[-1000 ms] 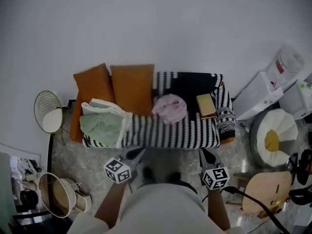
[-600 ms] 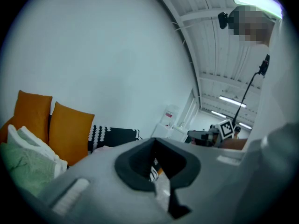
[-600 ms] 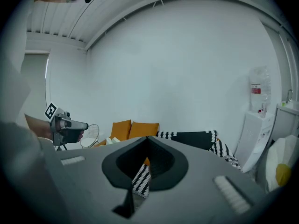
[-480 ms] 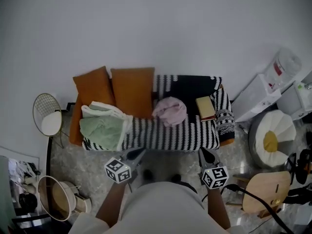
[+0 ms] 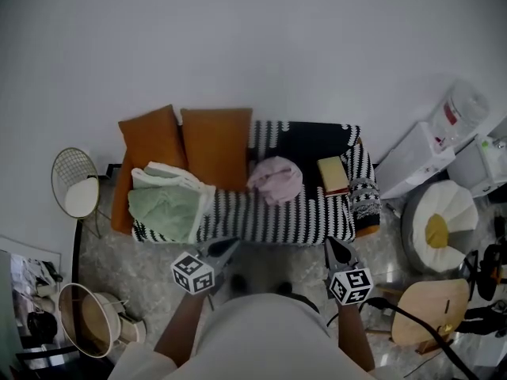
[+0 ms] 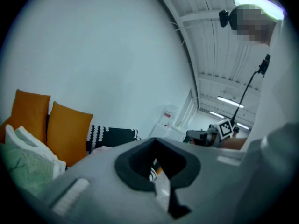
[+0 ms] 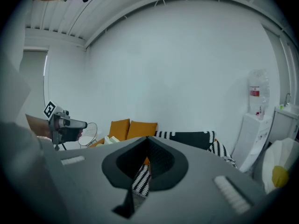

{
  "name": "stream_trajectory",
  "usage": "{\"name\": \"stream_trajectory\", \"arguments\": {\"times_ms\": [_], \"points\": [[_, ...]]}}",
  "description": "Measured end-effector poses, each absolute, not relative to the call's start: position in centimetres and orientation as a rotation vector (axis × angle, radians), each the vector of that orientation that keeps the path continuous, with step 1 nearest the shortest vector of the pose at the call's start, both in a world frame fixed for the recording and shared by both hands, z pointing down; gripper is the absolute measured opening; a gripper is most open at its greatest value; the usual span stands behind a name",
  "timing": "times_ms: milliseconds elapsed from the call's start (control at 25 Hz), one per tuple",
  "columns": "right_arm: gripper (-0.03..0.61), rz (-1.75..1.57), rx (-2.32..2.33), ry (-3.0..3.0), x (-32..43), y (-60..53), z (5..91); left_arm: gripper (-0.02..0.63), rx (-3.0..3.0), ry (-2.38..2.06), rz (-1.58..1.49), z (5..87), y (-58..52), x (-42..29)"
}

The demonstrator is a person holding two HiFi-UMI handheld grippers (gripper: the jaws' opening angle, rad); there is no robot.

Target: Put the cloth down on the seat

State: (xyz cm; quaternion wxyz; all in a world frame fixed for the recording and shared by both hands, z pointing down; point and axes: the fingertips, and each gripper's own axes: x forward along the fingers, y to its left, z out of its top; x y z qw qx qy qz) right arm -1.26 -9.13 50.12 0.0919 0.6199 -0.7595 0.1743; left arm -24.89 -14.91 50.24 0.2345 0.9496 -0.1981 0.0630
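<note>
**Both grippers shut and empty, short of the sofa**

Facing a sofa [image 5: 269, 216] draped in a knit cover of black and white stripes. Holding the left gripper [image 5: 227, 248] and the right gripper [image 5: 333, 248] low and close to the body, apart from the seat's front edge, each with its jaws pressed together on nothing.

Two cloths lying on the seat. Near the middle, just in front of the backrest, a pink cloth [image 5: 276, 179] bunched into a soft rounded heap. At the left end, a pale green towel [image 5: 162, 206] with a white layer beneath, spilling over the front edge beside two orange cushions [image 5: 215, 145]. Cannot tell which one the task means.

Probably light, limp and shapeless either way. No danger of breaking and little of slipping, but apt to sag and trail when hung from one pinch. Best to nip a raised fold at the top of the heap, where the fabric stands clear of the cover.

Right of the pink heap, a tan book-like block [image 5: 334, 172], stiff and flat-edged.
</note>
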Motion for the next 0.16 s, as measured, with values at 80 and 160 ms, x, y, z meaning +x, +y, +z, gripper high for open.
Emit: {"name": "stream_trajectory", "arguments": {"times_ms": [80,160], "points": [[0.003,0.509,1.832,-2.258,-1.54,-9.32,50.05,0.0,2.612,-0.547,0.169,50.02,-15.28,-25.18],[0.003,0.503,1.824,-2.26,-1.86,-9.53,49.99,0.0,2.615,-0.551,0.165,49.83,-15.68,-25.55]]}}
